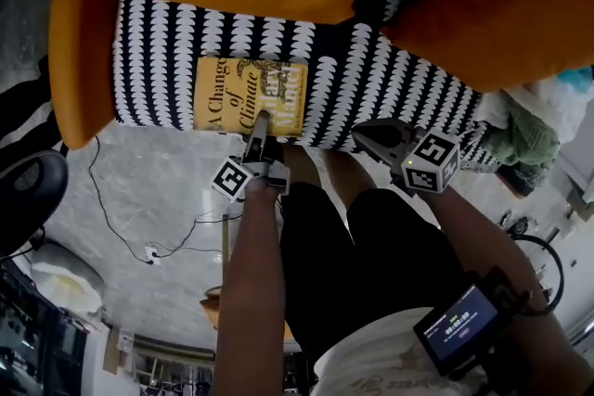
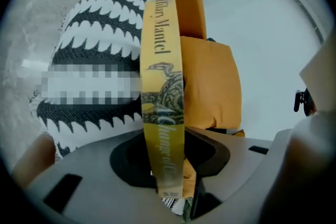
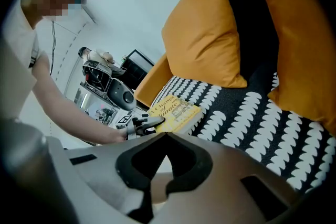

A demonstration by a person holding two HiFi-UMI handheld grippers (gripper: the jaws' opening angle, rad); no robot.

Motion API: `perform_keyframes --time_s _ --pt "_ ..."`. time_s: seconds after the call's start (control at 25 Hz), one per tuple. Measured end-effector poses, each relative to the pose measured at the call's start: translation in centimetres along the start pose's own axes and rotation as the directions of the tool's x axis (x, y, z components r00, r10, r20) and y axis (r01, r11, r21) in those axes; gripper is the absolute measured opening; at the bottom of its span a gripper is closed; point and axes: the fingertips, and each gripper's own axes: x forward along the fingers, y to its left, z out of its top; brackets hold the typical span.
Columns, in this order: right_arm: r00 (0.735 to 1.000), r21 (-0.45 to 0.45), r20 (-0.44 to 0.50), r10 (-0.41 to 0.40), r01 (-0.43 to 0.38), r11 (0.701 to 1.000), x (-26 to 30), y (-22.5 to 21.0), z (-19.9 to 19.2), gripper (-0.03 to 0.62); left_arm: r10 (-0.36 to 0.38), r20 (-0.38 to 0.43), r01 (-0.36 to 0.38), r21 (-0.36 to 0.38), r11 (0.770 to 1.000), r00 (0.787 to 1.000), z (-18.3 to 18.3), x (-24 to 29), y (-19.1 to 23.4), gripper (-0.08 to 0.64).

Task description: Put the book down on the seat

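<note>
A yellow book (image 1: 249, 95) lies flat on the black-and-white patterned seat (image 1: 371, 79) of an orange armchair, close to the front edge. My left gripper (image 1: 257, 127) is shut on the book's near edge. In the left gripper view the book's spine (image 2: 163, 86) stands between the jaws of that gripper (image 2: 167, 165). The right gripper view shows the book (image 3: 176, 112) with the left gripper (image 3: 144, 124) on it. My right gripper (image 1: 371, 133) hovers over the seat's front edge, to the right of the book. Its jaws (image 3: 167, 135) are shut and hold nothing.
An orange cushion (image 1: 483, 5) leans in the chair's right back corner, and the orange armrest (image 1: 79, 32) rises on the left. The person's legs in black trousers (image 1: 343, 236) stand before the seat. A cable (image 1: 121, 218) runs over the grey floor. Green cloth (image 1: 524, 139) lies at the right.
</note>
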Motion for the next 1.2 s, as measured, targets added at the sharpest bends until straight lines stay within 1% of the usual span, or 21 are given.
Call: perform_keyframes --time_s 0.08,0.2,0.36,0.52,0.72,0.92,1.0,1.08,1.2 --pt "1.000 0.002 0.001 0.000 0.000 1.000 0.2 -0.2 -0.1 0.014 0.024 0.006 -0.024 -0.001 1.000 1.000 0.1 0.1 0.8 0.150" --pt "1.000 0.003 -0.008 0.004 -0.004 1.000 0.4 -0.2 -0.2 0.014 0.096 0.015 -0.095 -0.020 0.995 0.995 0.2 0.0 2.3 0.180" --pt "1.000 0.001 -0.016 0.005 -0.005 1.000 0.5 -0.4 0.1 0.014 0.174 0.005 -0.174 -0.061 0.983 0.985 0.5 0.4 3.2 0.226" --pt "1.000 0.007 -0.016 0.009 -0.009 1.000 0.5 -0.5 0.2 0.015 0.249 -0.016 -0.249 -0.088 0.965 0.968 0.4 0.2 4.3 0.271" --pt "1.000 0.022 -0.015 0.016 -0.015 1.000 0.2 -0.7 -0.2 0.015 0.301 -0.023 -0.301 -0.090 0.949 0.953 0.4 0.0 4.7 0.290" --pt "1.000 0.023 -0.017 0.015 -0.015 1.000 -0.5 -0.8 -0.7 0.015 0.374 -0.028 -0.375 -0.089 0.923 0.927 0.4 -0.3 4.9 0.306" --pt "1.000 0.023 -0.011 0.013 -0.013 1.000 -0.9 -0.9 -0.8 0.015 0.400 -0.027 -0.401 -0.073 0.913 0.916 0.6 -0.5 4.8 0.311" --pt "1.000 0.024 -0.005 0.013 -0.013 1.000 -1.1 -1.1 -0.9 0.015 0.404 -0.035 -0.406 -0.069 0.911 0.914 0.7 -0.4 4.6 0.313" --pt "1.000 0.026 -0.006 0.011 -0.011 1.000 -1.6 -1.2 -1.3 0.015 0.402 -0.074 -0.407 -0.085 0.909 0.913 0.0 -0.2 4.7 0.313"
